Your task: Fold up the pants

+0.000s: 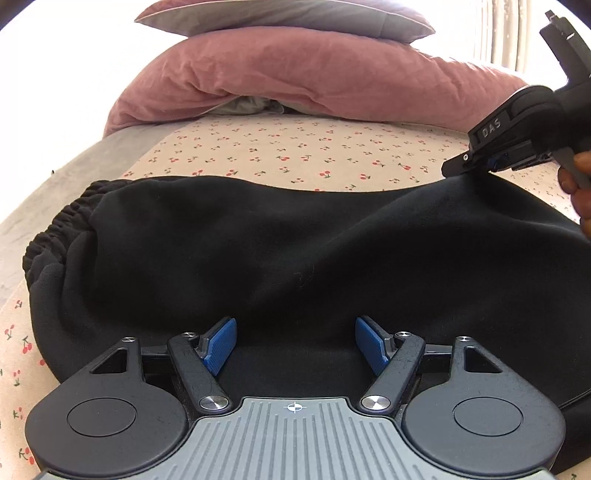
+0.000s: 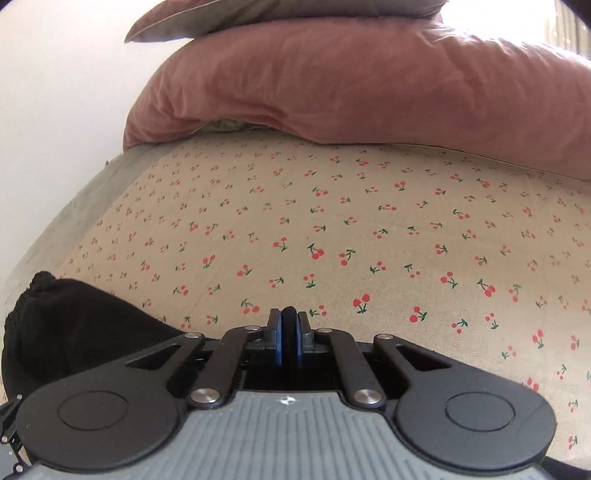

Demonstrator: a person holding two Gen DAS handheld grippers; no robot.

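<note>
One pair of black fleece pants (image 1: pixel 258 251) is lying on one cherry-print bed sheet (image 2: pixel 332 221). Two pillows are stacking up: one dusty-pink pillow (image 1: pixel 295 74), one grey pillow (image 1: pixel 280 14). Two black tongs are showing: left tongs (image 1: pixel 295 343), right tongs (image 2: pixel 290 332).

Ahead of my right hand-held gripper (image 2: pixel 290 338) the cherry-print sheet (image 2: pixel 332 221) lay flat and bare all the way to the pink pillow (image 2: pixel 351 85), which rose as a soft wall across the far end with a grey pillow (image 1: pixel 284 16) stacked on top. The black pants (image 1: pixel 258 251) bulked across the near part of the bed, so my left hand-held gripper (image 1: pixel 295 345), its pads spread apart, had cloth directly ahead. My right hand-held gripper, seen from the left wrist, crowded the pants' far right edge.
</note>
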